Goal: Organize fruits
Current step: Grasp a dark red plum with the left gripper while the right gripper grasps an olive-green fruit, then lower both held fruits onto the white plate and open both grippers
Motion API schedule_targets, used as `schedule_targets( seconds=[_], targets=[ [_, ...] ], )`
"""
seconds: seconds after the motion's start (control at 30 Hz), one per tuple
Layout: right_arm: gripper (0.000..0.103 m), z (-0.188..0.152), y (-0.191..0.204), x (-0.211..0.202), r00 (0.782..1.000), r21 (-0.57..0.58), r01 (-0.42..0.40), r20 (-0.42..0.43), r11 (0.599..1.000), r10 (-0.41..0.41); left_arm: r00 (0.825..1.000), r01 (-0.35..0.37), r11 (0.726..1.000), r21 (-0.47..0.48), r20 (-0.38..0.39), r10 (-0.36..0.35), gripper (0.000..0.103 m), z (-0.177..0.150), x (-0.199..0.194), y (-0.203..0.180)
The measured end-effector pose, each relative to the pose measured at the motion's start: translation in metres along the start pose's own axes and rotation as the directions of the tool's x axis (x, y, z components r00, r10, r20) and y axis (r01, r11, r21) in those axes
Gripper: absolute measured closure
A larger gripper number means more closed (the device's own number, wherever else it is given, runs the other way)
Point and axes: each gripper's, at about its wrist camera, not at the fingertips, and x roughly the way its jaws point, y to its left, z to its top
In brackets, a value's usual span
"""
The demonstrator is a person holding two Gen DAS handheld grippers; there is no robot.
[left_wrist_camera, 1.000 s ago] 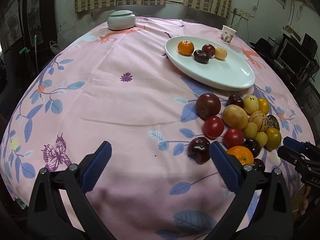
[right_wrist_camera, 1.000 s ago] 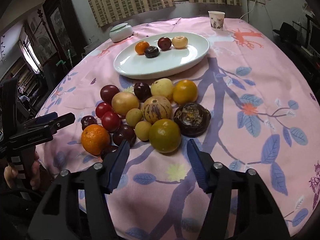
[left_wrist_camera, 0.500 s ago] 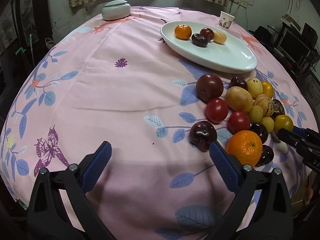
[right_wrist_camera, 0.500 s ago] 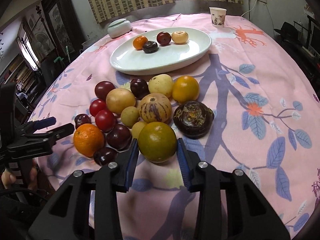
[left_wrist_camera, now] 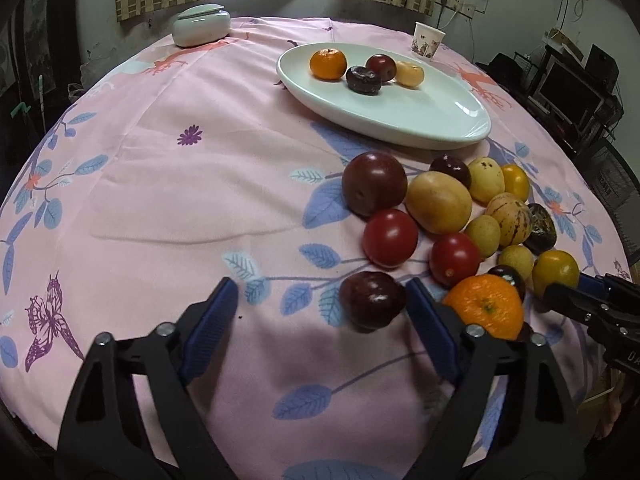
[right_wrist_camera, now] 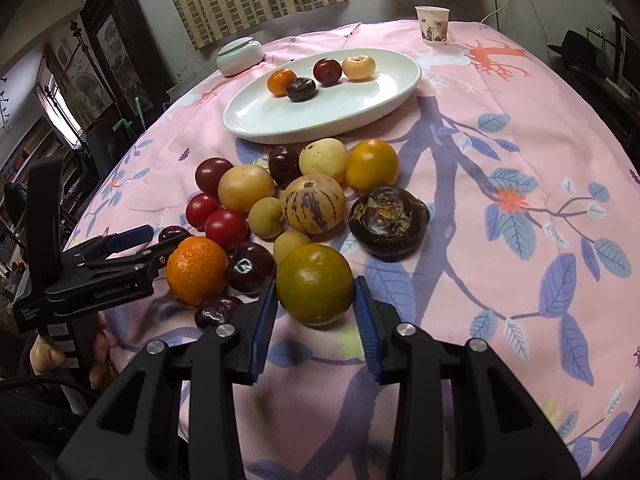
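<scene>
The left gripper (left_wrist_camera: pixel 320 312), jaws closing, has a dark plum (left_wrist_camera: pixel 373 299) just inside its right finger, the other still clear, while the right gripper (right_wrist_camera: pixel 315 312) pinches a greenish-yellow orange (right_wrist_camera: pixel 315 284), the white plate (right_wrist_camera: pixel 384 108) well ahead past the fruit pile.

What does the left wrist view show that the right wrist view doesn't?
Left wrist only: the left gripper closing, a dark plum between its jaws.

Right wrist only: the right gripper shut on a green-orange citrus, and a hand holding the other gripper.

Both: the white plate carrying four fruits, and the paper cup.
</scene>
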Motion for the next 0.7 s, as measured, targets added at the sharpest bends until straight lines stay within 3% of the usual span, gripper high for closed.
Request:
schedule_targets(
  seconds=[0.07, 0.1, 0.7],
  targets=[
    [0.064, 0.0, 0.0, 0.0, 1.0, 0.001, 0.0, 0.0, 1.0, 0.0, 0.998, 0.065, 0.998, -0.008, -0.001, -0.065, 0.062, 0.001, -0.003, -0.002],
    [0.064, 0.0, 0.0, 0.0, 1.0, 0.0, 0.001, -0.001, 1.0, -0.001, 0.995, 0.101, 0.995, -0.013, -0.007, -0.101, 0.07, 0.001, -0.003, -0.004],
    [0.064, 0.003, 0.009, -0.007, 1.0, -0.03, -0.007, 0.009, 1.0, 0.007, 0.998, 0.054, 0.998, -0.009, 0.012, -0.054, 0.07, 0.007, -0.025, 0.001]
  ],
)
